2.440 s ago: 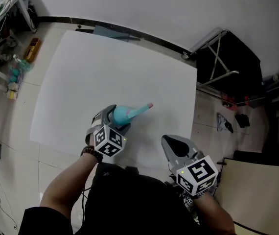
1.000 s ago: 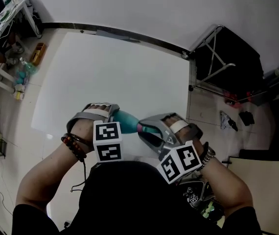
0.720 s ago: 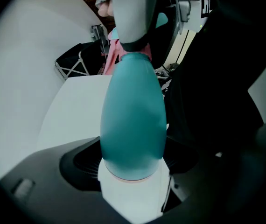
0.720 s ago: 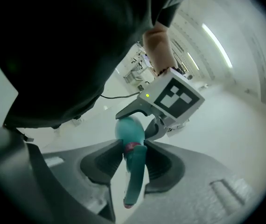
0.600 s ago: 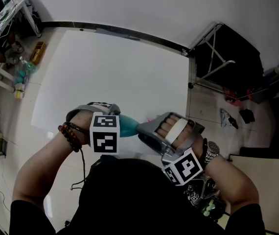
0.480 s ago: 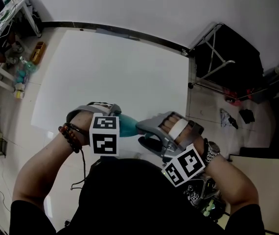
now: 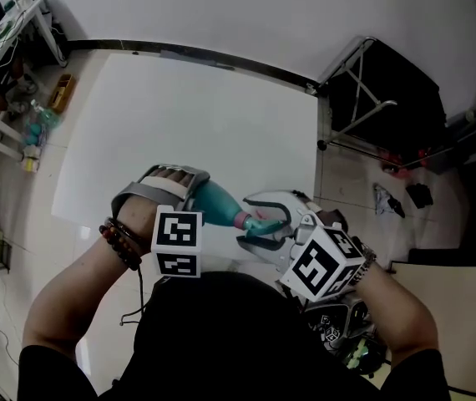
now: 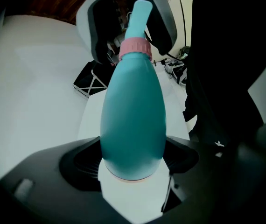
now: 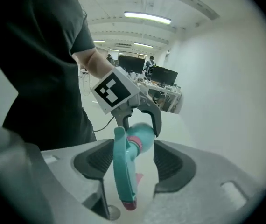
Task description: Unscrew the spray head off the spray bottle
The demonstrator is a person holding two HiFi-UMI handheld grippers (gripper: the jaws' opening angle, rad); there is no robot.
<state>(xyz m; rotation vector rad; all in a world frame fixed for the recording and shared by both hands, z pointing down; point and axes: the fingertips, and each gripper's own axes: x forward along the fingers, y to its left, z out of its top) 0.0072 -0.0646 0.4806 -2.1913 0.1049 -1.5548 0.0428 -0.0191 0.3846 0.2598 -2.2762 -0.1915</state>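
Spray bottle (image 8: 133, 120), probably light and slick, is clamped near its base by left tool (image 8: 133, 158), spray head (image 9: 122, 169) straddled loosely by just-opened right tool (image 9: 133, 163).

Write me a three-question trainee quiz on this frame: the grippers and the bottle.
1. True or false: the left gripper grips the spray bottle by its base.
2. What stands between the jaws of the right gripper? A) spray head B) the bottle's base C) nothing
3. What colour is the collar below the spray head?
Key: 1 true. 2 A; those jaws have just been opening and the pads stand clear of the head. 3 pink.
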